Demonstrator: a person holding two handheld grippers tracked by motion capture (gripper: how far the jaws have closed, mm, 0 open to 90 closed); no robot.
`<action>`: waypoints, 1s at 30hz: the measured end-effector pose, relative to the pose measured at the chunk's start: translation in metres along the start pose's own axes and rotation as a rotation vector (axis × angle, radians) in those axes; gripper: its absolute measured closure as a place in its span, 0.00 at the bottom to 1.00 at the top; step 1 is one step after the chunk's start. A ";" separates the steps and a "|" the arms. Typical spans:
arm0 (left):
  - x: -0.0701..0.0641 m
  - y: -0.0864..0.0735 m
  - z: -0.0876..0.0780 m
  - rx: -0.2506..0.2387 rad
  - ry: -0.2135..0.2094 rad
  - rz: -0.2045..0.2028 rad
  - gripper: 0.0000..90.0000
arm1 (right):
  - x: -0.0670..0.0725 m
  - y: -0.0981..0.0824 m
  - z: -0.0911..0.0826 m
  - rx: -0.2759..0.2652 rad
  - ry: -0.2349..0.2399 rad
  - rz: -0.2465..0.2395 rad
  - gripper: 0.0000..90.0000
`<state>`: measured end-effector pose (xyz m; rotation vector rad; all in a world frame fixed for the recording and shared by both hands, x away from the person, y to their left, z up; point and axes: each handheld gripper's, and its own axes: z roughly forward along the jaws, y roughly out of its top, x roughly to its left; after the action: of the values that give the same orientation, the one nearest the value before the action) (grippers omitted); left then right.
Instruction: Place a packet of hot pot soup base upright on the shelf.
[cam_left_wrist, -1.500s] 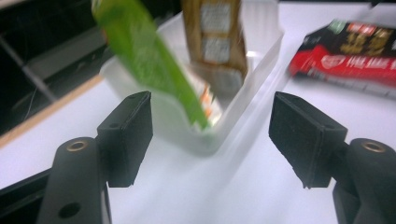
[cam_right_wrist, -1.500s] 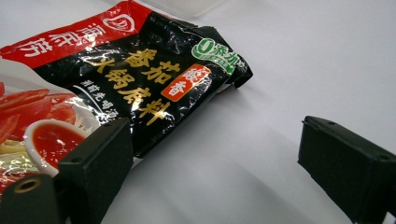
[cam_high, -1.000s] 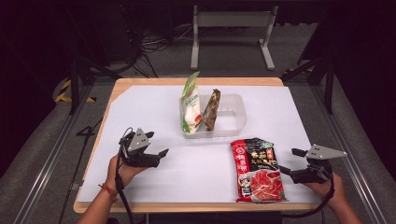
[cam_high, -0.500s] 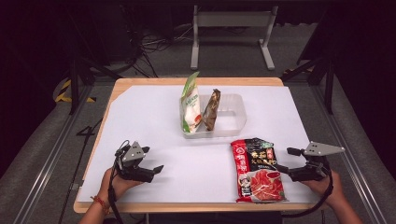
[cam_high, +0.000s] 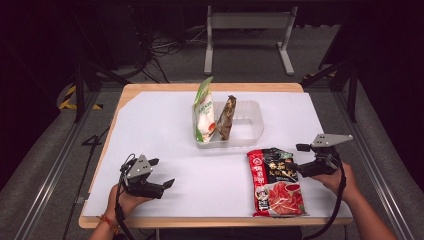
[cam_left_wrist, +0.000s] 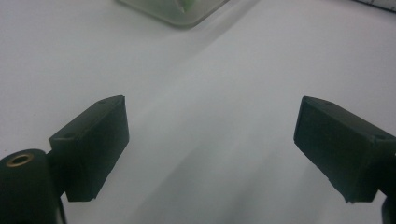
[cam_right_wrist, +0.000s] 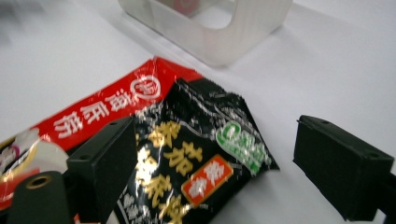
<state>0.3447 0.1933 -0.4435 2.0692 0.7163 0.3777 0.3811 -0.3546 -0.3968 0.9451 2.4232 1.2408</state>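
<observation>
Right tongs (cam_high: 300, 159) hover at the black packet (cam_high: 278, 169), jaws wide apart, the packet's corner between them but not pinched. It lies atop the red packet (cam_high: 277, 192) on the bench (cam_high: 150, 120), near the tray (cam_high: 250, 127). Left tongs (cam_high: 161, 173) have just been opening over bare bench, nothing between them.

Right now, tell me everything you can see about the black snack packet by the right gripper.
The black snack packet is a small glossy foil sachet with gold Chinese characters, a green round logo and an orange label. It lies flat, overlapping the top of the larger red packet, below the clear plastic tray. The right gripper straddles its corner, jaws wide, not pressing it.
</observation>
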 end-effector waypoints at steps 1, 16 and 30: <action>0.001 0.000 0.000 0.002 -0.001 -0.004 0.14 | -0.003 0.002 0.004 -0.019 0.021 0.026 0.16; 0.002 -0.003 0.002 0.021 0.013 0.014 0.13 | -0.017 0.002 0.035 0.042 0.042 0.066 0.18; 0.002 -0.003 0.000 0.019 0.013 0.036 0.13 | -0.020 -0.008 0.053 0.118 0.092 0.167 0.15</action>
<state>0.3453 0.1965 -0.4462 2.1014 0.6933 0.4059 0.4195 -0.3376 -0.4362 1.1691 2.5578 1.2308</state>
